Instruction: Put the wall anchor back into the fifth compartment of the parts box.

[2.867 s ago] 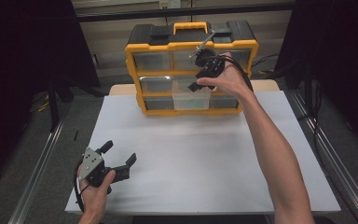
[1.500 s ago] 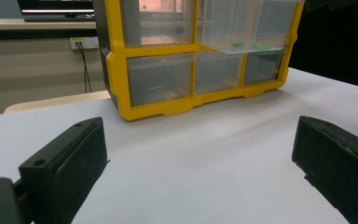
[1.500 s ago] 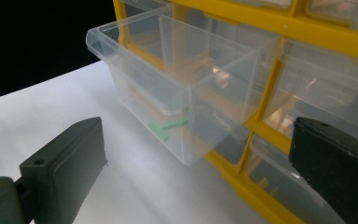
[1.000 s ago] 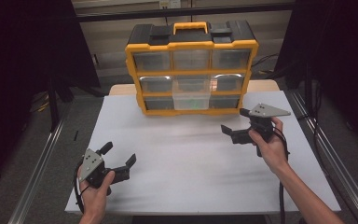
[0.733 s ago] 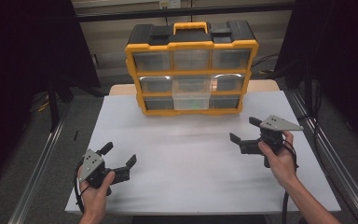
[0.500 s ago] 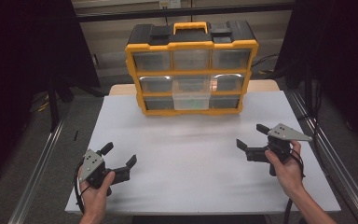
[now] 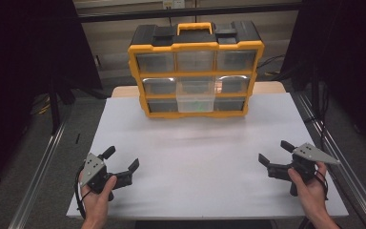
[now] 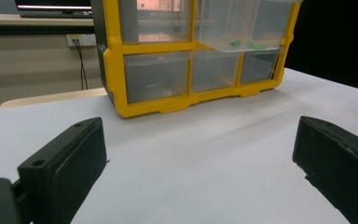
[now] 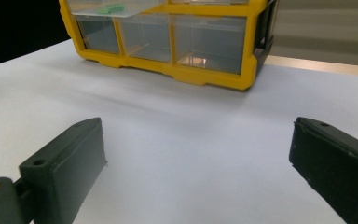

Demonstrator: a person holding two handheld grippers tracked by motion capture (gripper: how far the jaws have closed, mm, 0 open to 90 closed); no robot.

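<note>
Organiser drawer [image 7: 196, 98] stands pulled out, green bits inside; both your grippers [image 7: 119, 164] [image 7: 276, 159] rest on worktop [image 7: 205, 157], fingers spread, empty. Next, judged: reach right gripper to drawer front.

A white desk [image 7: 205, 162] stands over a grey floor [image 7: 38, 157], with metal rails [image 7: 40, 179] along both its sides.

No lettering, label, brand mark or number can be read anywhere. The yellow and black drawer cabinet [image 7: 196, 71] has plain clear drawer fronts and a bare frame. The white table top [image 7: 205, 162] carries no print. The grey plate on the right gripper [image 7: 279, 157] and that on the left gripper [image 7: 121, 160] look blank, though they may be too small to tell. The wall socket [image 8: 80, 40] behind the cabinet shows no legible marking.
</note>
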